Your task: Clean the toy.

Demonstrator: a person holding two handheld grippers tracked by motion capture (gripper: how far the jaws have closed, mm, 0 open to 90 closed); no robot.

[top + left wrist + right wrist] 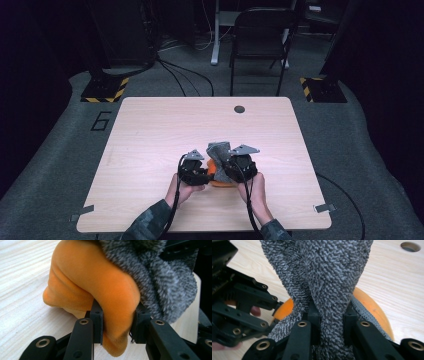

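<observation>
A soft orange cloth (100, 285) and a fuzzy grey cloth (322, 272) lie bunched together near the front middle of the wooden table (150, 130). My left gripper (117, 322) is shut on a fold of the orange cloth, its pads pressing both sides. My right gripper (331, 322) is shut on a bunched strip of the grey cloth, which rises above the jaws. In the high view the two grippers sit side by side, left gripper (192, 170) and right gripper (240, 167), with the grey cloth (217, 150) and orange cloth (214, 170) between them.
A round hole (239, 109) sits in the table near its far edge. A dark chair (260, 40) stands on the floor beyond the table. Cables (180, 75) run over the grey floor.
</observation>
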